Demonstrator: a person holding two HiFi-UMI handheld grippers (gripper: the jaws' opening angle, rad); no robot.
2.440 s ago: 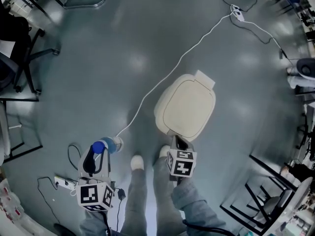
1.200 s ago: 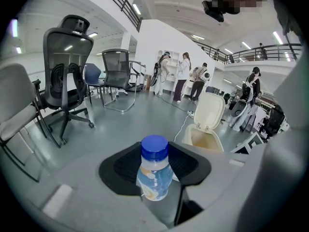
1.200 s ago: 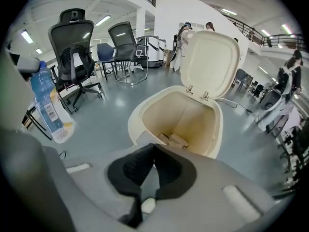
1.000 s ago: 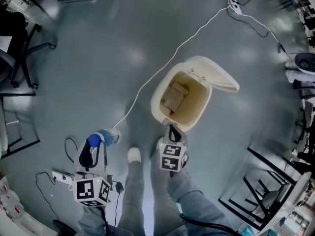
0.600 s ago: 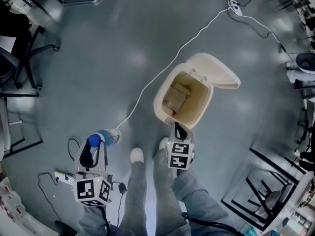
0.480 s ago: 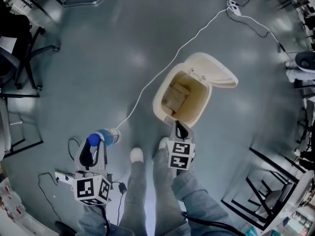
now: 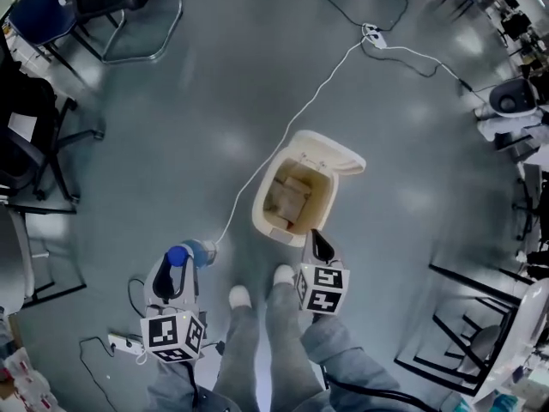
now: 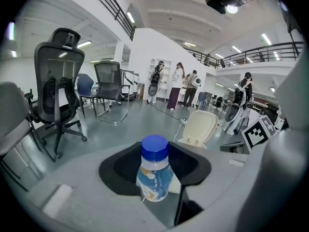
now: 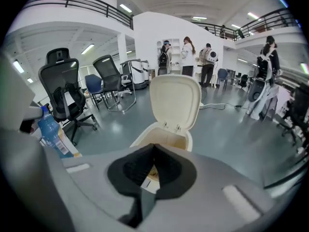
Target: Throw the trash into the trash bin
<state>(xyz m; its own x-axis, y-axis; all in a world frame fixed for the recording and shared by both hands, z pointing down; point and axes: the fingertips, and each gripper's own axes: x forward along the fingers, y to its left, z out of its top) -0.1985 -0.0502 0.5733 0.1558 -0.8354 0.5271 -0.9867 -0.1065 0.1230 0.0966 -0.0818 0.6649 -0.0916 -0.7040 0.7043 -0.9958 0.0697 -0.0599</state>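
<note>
Carry step in hand: left gripper (image 8: 155, 164) pinched the blue-capped bottle (image 8: 154, 173) by its body, short of the trash bin (image 7: 259, 215), whose lid (image 7: 333, 153) stood up; right gripper (image 7: 319, 244), near the bin's front edge, had jaws pressed together on nothing. Next move, as judged, called for bringing the bottle over the open mouth, then spreading the jaws. Head view alone showed the bin's inside, already holding brownish scraps (image 7: 287, 197); left gripper view gave only the raised lid past the cap (image 8: 155, 145).

Overhead strip lights (image 8: 130, 17) brighten the hall evenly, glinting off the floor (image 7: 233, 144); fisheye edges bend and darken.
</note>
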